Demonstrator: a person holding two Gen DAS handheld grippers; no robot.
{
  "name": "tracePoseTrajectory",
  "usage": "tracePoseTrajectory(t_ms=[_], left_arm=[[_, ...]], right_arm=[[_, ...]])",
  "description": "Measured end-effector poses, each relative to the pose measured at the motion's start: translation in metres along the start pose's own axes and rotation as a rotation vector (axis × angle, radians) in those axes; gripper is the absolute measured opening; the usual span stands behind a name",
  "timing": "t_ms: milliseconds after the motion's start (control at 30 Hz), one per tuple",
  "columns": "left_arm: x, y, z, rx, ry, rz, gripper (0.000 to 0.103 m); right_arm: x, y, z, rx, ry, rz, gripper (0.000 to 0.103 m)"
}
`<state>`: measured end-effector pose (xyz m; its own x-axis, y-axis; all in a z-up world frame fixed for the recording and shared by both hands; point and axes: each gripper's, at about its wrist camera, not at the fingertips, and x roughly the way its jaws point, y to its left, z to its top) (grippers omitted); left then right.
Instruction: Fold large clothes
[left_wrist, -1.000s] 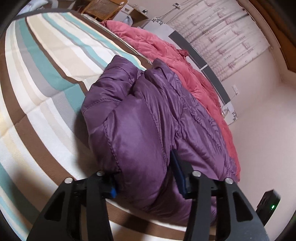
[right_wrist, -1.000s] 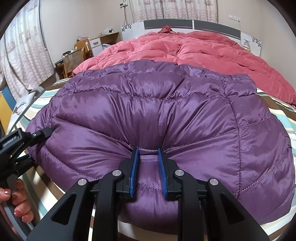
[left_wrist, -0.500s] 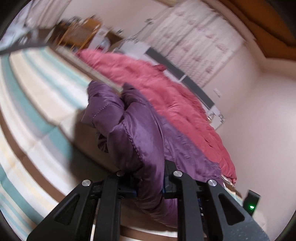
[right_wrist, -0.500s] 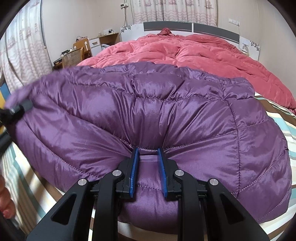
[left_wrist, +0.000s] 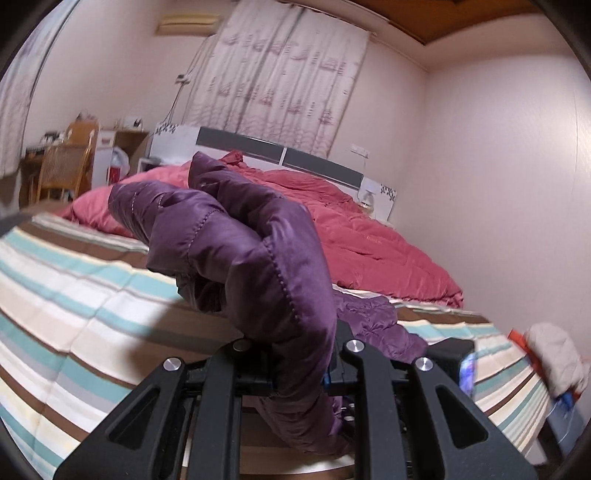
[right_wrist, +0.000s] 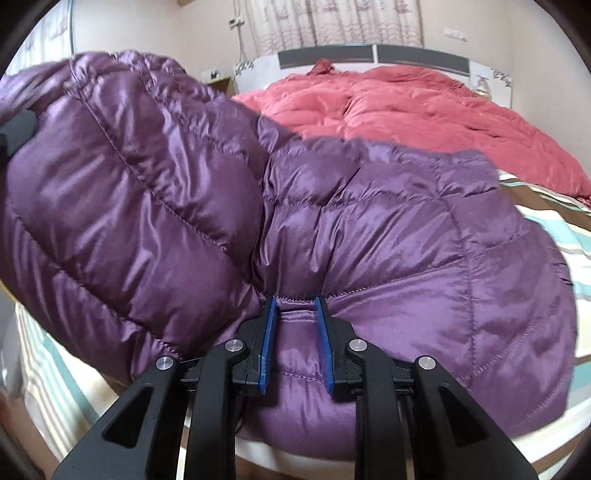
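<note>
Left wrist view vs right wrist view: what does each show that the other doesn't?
Left wrist only: the wicker chair and the white cloth bundle at the bed's edge; the left tongs shut on a lifted fold of the purple jacket.

Right wrist only: the jacket's broad quilted panel spread out, with the right tongs pinching its near edge between blue pads.

Both: the purple jacket, the red comforter, the striped bedsheet, the headboard and the curtains.
</note>
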<state>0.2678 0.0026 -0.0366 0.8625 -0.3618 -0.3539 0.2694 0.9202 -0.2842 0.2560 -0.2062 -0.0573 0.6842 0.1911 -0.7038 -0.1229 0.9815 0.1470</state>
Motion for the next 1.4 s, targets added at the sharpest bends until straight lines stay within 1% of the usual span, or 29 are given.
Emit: tracePoseTrajectory(t_ms=[100,200,233,333,433,600,733,1000,1100,1233,1400], left_arm=[[-0.001,-0.005,0.005,0.036,0.001,0.019,0.016],[-0.004,-0.013,0.008,0.051,0.003,0.033,0.016],[-0.005,-0.016,0.009,0.063,0.006,0.045,0.016],[-0.004,-0.028,0.013,0.108,0.005,0.066,0.016],[-0.004,-0.041,0.014,0.145,0.003,0.068,0.016],[-0.007,-0.072,0.011,0.244,0.0,0.066,0.017],[-0.004,-0.094,0.011,0.306,0.007,0.066,0.017],[0.01,-0.141,0.001,0.447,0.041,0.079,0.018],[0.017,-0.155,-0.003,0.485,0.053,0.083,0.018],[0.024,-0.171,-0.011,0.517,0.083,0.066,0.018],[0.036,-0.193,-0.028,0.568,0.138,0.033,0.018]], right_arm=[[-0.019,-0.007,-0.004,0.002,-0.041,-0.028,0.021],[-0.042,-0.025,-0.011,0.057,-0.085,-0.046,0.021],[-0.05,-0.036,-0.014,0.091,-0.094,-0.064,0.021],[-0.063,-0.061,-0.022,0.145,-0.098,-0.132,0.021],[-0.075,-0.086,-0.031,0.224,-0.114,-0.166,0.021],[-0.087,-0.119,-0.039,0.288,-0.12,-0.26,0.021],[-0.098,-0.138,-0.043,0.338,-0.146,-0.302,0.021],[-0.113,-0.171,-0.059,0.425,-0.159,-0.322,0.021],[-0.117,-0.18,-0.064,0.441,-0.16,-0.349,0.021],[-0.123,-0.191,-0.071,0.478,-0.17,-0.359,0.021],[-0.129,-0.202,-0.078,0.51,-0.173,-0.364,0.021]])
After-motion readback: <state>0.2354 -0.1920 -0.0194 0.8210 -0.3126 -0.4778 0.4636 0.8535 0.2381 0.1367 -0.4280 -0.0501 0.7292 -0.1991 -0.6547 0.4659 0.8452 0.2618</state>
